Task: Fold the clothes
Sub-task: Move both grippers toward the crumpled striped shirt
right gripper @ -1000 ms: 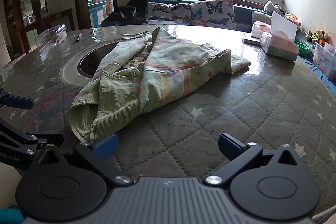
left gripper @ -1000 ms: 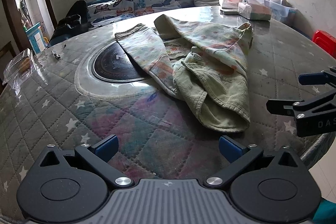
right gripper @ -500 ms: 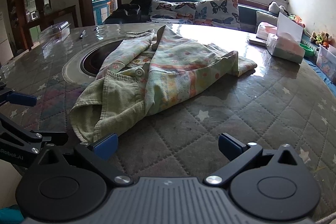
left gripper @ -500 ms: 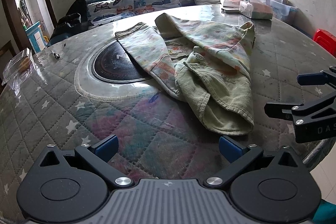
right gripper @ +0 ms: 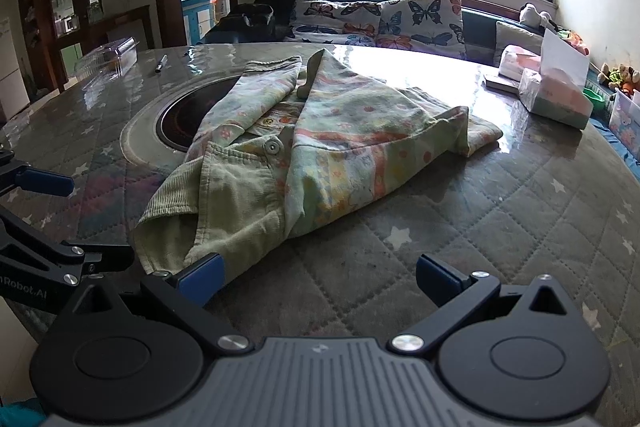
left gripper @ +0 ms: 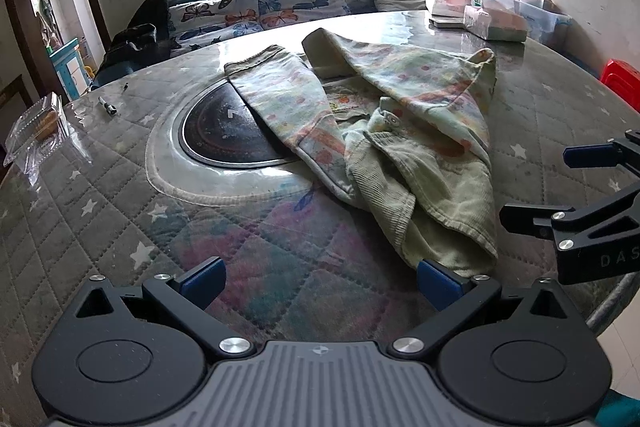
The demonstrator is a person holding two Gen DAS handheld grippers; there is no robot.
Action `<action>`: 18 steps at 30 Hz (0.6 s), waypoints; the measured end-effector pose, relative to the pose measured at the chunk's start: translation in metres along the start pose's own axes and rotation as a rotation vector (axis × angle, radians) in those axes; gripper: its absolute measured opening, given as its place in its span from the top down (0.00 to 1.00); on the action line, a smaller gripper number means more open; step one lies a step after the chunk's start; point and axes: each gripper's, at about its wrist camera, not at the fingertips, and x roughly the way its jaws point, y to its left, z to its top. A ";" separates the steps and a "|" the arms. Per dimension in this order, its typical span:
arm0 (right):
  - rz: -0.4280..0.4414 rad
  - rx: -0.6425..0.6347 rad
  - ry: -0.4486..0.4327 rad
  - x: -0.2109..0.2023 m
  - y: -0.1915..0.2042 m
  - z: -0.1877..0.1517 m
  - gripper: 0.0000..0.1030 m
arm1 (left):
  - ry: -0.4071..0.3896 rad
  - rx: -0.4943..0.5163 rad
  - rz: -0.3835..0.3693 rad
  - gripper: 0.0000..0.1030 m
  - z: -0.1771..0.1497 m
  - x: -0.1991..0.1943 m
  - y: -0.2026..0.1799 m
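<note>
A pale green corduroy garment with a flowered lining point(left gripper: 384, 131) point(right gripper: 304, 163) lies crumpled on the round quilted table point(left gripper: 120, 211), partly over the dark round hotplate point(left gripper: 224, 135). My left gripper point(left gripper: 320, 277) stands open just short of the garment's near hem, its right fingertip at the hem's edge. My right gripper point(right gripper: 318, 277) is open too, its left fingertip touching the hem's near corner. Each gripper shows in the other's view: the right one point(left gripper: 576, 199) at the right edge, the left one point(right gripper: 40, 227) at the left edge. Nothing is held.
A clear plastic box point(left gripper: 36, 131) and a pen point(left gripper: 107, 105) lie at the table's left. Tissue packs point(right gripper: 556, 95) stand at the far right. A bench with butterfly cushions point(right gripper: 384, 23) runs under the window. A red stool point(left gripper: 622, 83) is beyond the table's right edge.
Both grippers have moved forward toward the garment's near hem, which now reaches their fingertips. The garment itself lies as before, and both grippers stay open.
</note>
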 end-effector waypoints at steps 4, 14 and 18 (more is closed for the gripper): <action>0.004 -0.002 0.002 0.003 0.000 0.004 0.00 | 0.000 -0.003 0.004 0.00 0.005 0.002 0.003; 0.011 -0.014 0.010 0.012 0.002 0.015 0.00 | -0.005 -0.009 0.012 0.00 0.016 0.006 0.012; 0.011 -0.018 0.011 0.015 0.002 0.020 0.01 | -0.011 -0.012 0.013 0.00 0.022 0.007 0.014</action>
